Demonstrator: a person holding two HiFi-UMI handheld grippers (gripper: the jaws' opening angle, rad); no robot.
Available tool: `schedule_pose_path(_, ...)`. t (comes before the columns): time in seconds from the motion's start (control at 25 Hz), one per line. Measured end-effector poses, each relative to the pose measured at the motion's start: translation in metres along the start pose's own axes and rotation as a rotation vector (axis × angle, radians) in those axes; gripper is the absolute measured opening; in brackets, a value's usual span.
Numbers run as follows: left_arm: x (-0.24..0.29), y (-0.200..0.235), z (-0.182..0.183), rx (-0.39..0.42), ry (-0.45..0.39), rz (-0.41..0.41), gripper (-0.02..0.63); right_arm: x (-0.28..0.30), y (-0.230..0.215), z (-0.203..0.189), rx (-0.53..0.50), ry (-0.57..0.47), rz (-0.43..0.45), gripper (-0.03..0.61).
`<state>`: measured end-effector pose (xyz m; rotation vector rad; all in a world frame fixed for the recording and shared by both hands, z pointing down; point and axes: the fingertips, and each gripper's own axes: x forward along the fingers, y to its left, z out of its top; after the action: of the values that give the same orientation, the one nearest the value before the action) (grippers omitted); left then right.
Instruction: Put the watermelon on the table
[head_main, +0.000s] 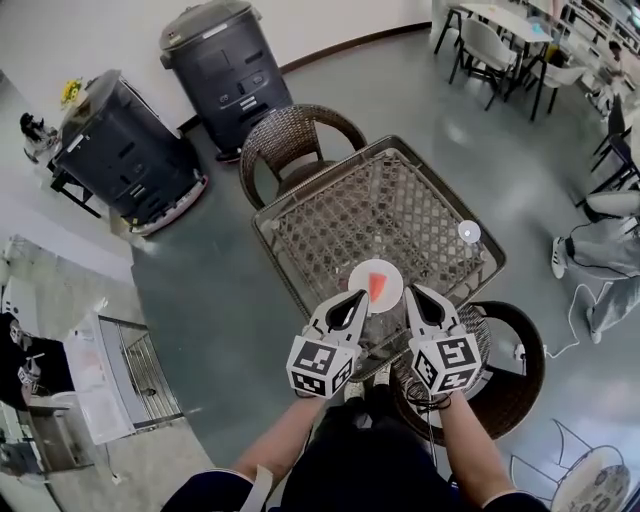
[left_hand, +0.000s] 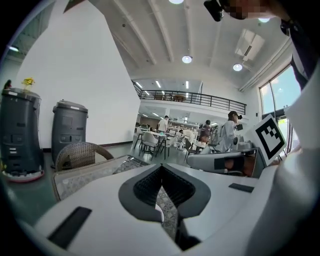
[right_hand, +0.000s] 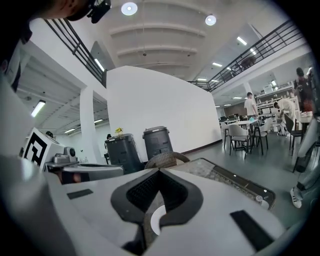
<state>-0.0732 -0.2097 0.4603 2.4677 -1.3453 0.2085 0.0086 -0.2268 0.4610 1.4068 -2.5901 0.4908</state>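
A red watermelon slice (head_main: 377, 285) is seen lying on a white plate (head_main: 392, 270), which is set on the lattice-patterned tabletop (head_main: 400, 205) near its front edge. The left gripper (head_main: 354, 298) and the right gripper (head_main: 412, 293) are held side by side just in front of the plate, one at each side of it, with their tips pointed toward it; neither is shown touching the plate or the slice. In the left gripper view the fingers (left_hand: 145, 186) are closed together with nothing clamped between them, and only the tabletop is glimpsed through the slit below their tips. In the right gripper view the fingers (right_hand: 142, 192) are likewise met at the tips and empty, with a white crescent of the plate visible beyond them. A small round white object (head_main: 469, 232) is placed further back on the tabletop. A wicker chair (head_main: 297, 135) is drawn up at the far side, and two dark bins (head_main: 228, 65) are stood by the wall.
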Motion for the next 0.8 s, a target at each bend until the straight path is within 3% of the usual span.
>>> schedule_pose_path(0.4, -0.018, -0.019, 0.025, -0.016, -0.031, -0.040, 0.006, -0.016, 0.027, 0.026, -0.020, -0.063, 0.050, 0.002)
schedule_pose_path(0.8, -0.025, -0.022, 0.025, -0.003, -0.038, -0.034, 0.006, -0.022, 0.034, 0.031, -0.035, -0.075, 0.064, 0.002)
